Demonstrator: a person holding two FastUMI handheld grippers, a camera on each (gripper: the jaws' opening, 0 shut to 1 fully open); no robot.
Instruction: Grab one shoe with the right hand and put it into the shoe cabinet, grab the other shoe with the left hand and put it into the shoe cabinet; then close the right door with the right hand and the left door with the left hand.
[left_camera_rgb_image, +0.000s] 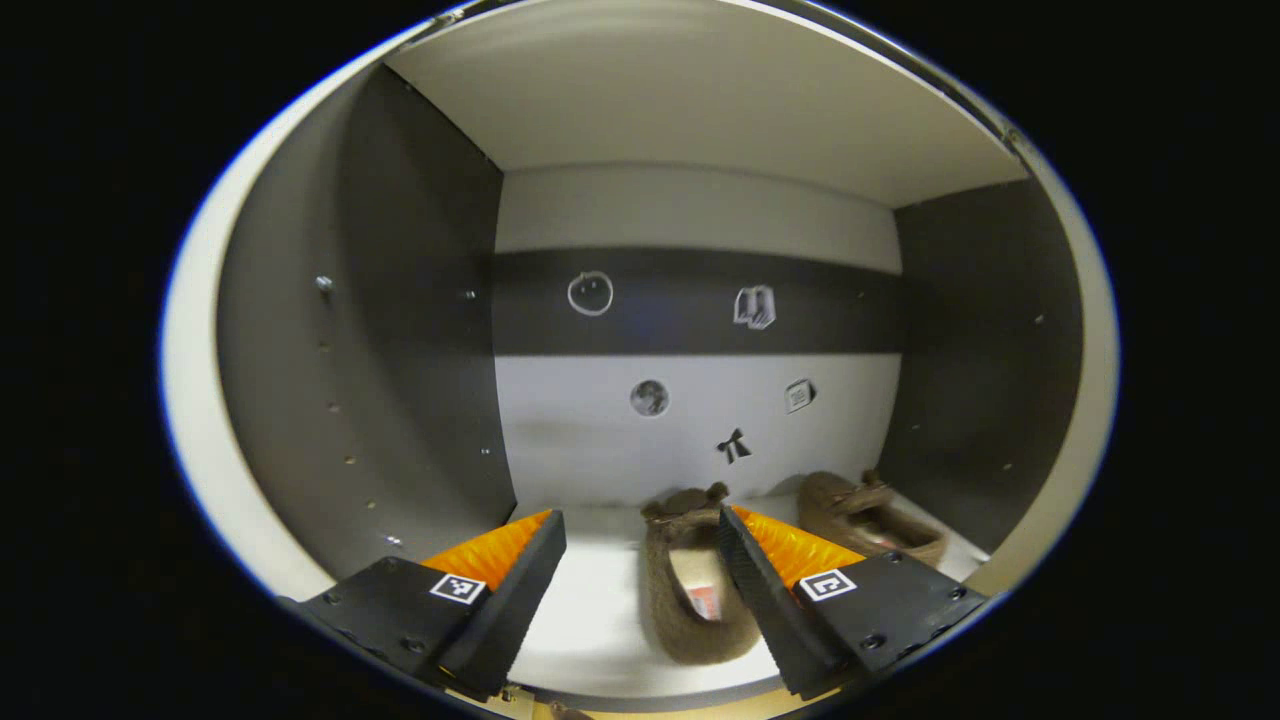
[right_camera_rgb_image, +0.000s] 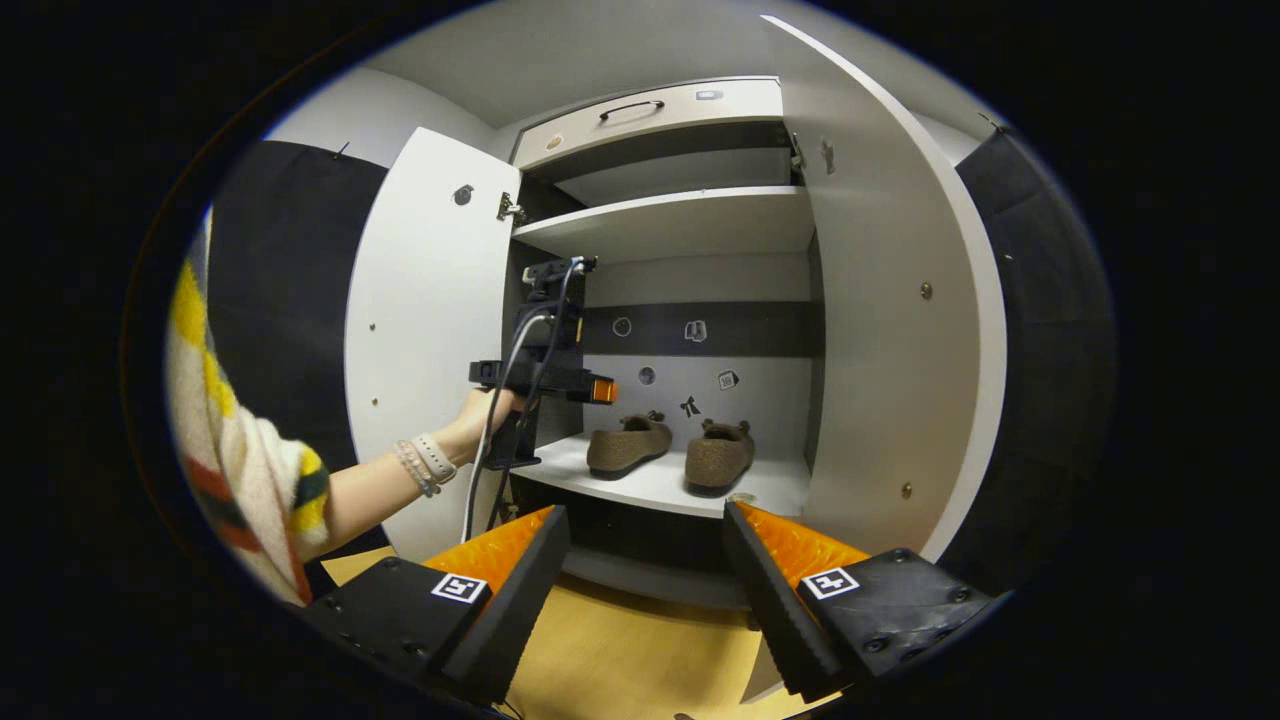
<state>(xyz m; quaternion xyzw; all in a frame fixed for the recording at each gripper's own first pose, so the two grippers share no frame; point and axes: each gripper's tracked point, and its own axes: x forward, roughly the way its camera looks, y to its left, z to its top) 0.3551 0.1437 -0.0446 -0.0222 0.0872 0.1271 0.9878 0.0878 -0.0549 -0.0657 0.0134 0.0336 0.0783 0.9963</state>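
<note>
left tool (left_camera_rgb_image: 640, 560) released — shoe (left_camera_rgb_image: 690, 600) between fingers, untouched | right tool (right_camera_rgb_image: 645, 560) released

I see two brown fuzzy shoes (right_camera_rgb_image: 625, 446) (right_camera_rgb_image: 718, 455), white cabinet doors (right_camera_rgb_image: 430, 320), a white shelf (right_camera_rgb_image: 660, 485), a dark band (left_camera_rgb_image: 690, 300) across the grey back, a striped yellow-red-green sleeve (right_camera_rgb_image: 250, 480), and a tan floor (right_camera_rgb_image: 620, 650).

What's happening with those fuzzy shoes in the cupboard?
A person is putting two brown shoes away with a gripper in each hand. Both shoes already sit side by side on a shelf inside the shoe cabinet. The left gripper is open at the shelf, just over one shoe, holding nothing. The right gripper is open too, farther back in front of the cabinet. The left door and right door are both open.
</note>
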